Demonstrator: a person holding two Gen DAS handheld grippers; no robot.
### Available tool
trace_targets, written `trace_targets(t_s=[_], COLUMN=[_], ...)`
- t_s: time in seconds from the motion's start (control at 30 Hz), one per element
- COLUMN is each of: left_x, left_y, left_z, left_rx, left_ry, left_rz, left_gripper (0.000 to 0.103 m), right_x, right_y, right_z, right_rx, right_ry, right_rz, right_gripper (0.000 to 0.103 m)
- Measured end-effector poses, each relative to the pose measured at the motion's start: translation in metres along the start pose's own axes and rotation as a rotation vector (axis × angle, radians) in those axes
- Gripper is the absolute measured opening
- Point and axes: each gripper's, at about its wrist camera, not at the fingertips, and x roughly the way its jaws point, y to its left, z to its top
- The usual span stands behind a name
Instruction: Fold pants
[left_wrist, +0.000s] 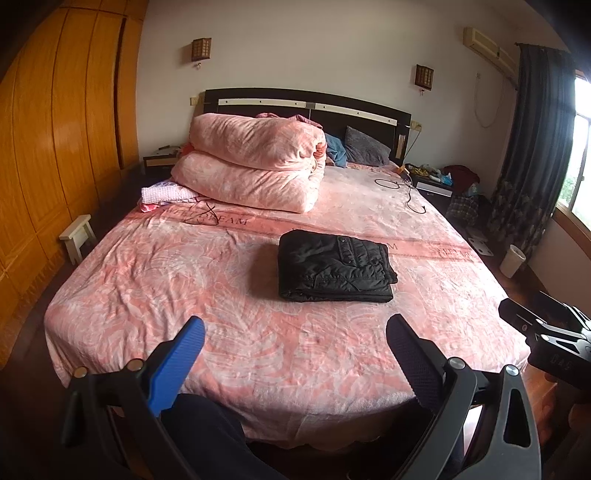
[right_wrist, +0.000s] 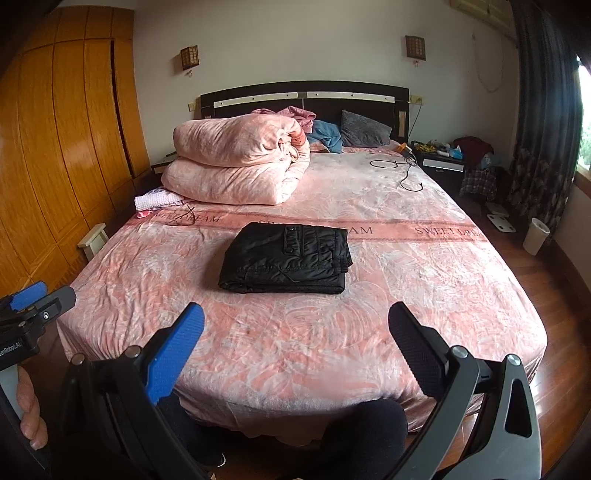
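Note:
The black pants (left_wrist: 334, 267) lie folded into a compact rectangle on the pink bedspread (left_wrist: 184, 288), near the bed's middle; they also show in the right wrist view (right_wrist: 288, 260). My left gripper (left_wrist: 295, 332) is open and empty, held back over the bed's foot, well short of the pants. My right gripper (right_wrist: 295, 326) is open and empty too, at a like distance. The right gripper's body shows at the right edge of the left wrist view (left_wrist: 546, 339). The left gripper shows at the left edge of the right wrist view (right_wrist: 33, 310).
A folded pink quilt (left_wrist: 255, 166) sits at the head with pillows (left_wrist: 365, 147), a small pink cloth (left_wrist: 166, 194) and a black cable (left_wrist: 406, 188). A wooden wardrobe (left_wrist: 55, 147) and small stool (left_wrist: 77, 236) stand left. A white bin (left_wrist: 513, 260) and curtain (left_wrist: 532, 147) are right.

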Motion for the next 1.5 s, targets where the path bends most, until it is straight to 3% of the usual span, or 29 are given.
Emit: trace_targets(t_s=[0.6, 1.37, 1.5], left_x=[0.004, 0.024, 0.023], left_y=[-0.01, -0.008, -0.008], left_z=[0.0, 0.004, 0.004], left_rx=[0.022, -0.007, -0.002], left_ry=[0.001, 0.058, 0.039], left_rz=[-0.016, -0.071, -0.05], left_gripper=[0.099, 0.099, 0.099], right_x=[0.004, 0.012, 0.014], right_y=[-0.003, -0.007, -0.007], right_z=[0.005, 0.008, 0.009], right_rx=[-0.012, -0.012, -0.009], right_ry=[-0.011, 0.003, 0.004], right_rz=[-0.033, -0.025, -0.024], right_gripper=[0.1, 0.1, 0.1])
